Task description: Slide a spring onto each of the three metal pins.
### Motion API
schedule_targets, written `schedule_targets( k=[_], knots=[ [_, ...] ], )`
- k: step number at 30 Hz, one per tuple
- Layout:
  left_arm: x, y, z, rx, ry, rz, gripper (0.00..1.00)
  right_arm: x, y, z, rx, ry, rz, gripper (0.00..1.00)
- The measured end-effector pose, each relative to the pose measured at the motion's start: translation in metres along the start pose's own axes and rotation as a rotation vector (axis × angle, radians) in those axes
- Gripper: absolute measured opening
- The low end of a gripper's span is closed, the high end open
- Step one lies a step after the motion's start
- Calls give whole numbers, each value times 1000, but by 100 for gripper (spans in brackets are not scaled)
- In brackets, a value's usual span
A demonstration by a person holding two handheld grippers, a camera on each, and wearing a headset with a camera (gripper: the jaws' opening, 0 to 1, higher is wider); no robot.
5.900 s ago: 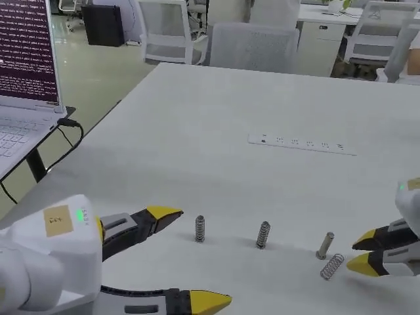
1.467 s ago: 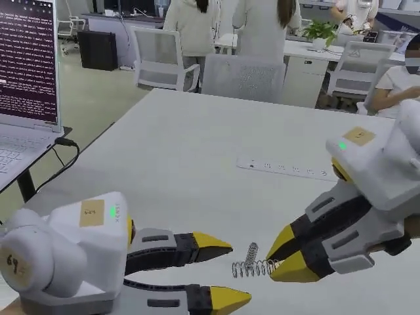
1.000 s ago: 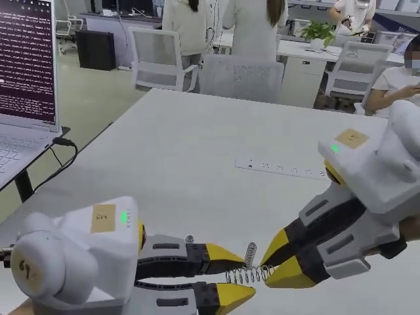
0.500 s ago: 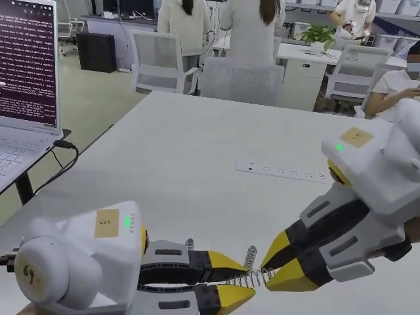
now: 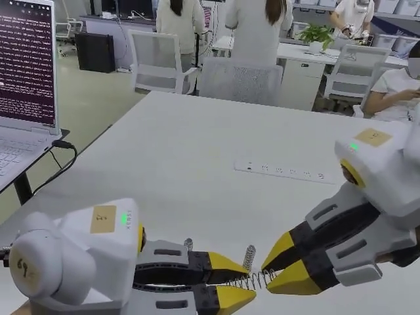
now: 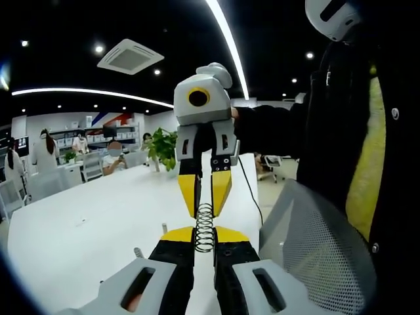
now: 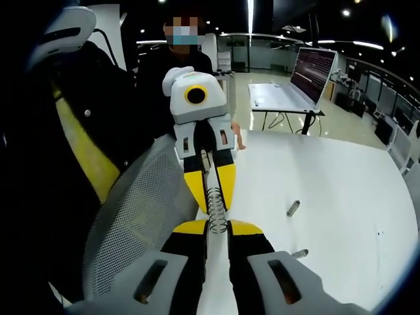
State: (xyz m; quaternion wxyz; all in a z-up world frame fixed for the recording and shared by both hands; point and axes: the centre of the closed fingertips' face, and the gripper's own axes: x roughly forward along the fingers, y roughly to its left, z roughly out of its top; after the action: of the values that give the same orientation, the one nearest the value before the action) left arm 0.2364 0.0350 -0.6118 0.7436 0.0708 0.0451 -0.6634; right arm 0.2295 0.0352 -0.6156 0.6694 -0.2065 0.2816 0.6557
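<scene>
While the spring (image 5: 258,279) hung level just above the bench (image 5: 197,151), each end sat in a gripper. The left gripper (image 5: 251,283) had its jaws drawn almost together, pinching one end. The right gripper (image 5: 265,278) was nipped onto the other end, tips facing the left's. Just behind stood a pin (image 5: 249,256) already wearing a coil. The top of a second pin (image 5: 189,244) showed beyond the left jaws.

Step judged: last spring, shared for a re-grip. The next move would call for one gripper to let go and the other to tip the spring upright over the bare pin, whose place could not be made out.
</scene>
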Motion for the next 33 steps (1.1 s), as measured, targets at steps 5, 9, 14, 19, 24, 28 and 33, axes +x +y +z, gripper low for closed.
schedule_targets(
  k=[5,9,14,19,24,28,33],
  knots=[
    [-1,1,4,-7,-19,2,2,-1,-1,4,25,-52,6,10],
    [-3,1,11,-18,-47,4,2,-3,0,12,44,-122,8,10],
    [-5,2,17,-38,-80,6,2,-6,2,20,79,-210,18,10],
    [-6,2,21,-42,-97,6,2,-8,2,26,105,-273,32,10],
    [-6,2,22,-42,-102,7,3,-7,4,28,122,-283,49,9],
    [-3,1,18,-11,-74,8,3,-6,4,26,90,-215,36,8],
    [1,-2,13,22,-38,2,3,-5,6,26,58,-139,34,8]
  ],
)
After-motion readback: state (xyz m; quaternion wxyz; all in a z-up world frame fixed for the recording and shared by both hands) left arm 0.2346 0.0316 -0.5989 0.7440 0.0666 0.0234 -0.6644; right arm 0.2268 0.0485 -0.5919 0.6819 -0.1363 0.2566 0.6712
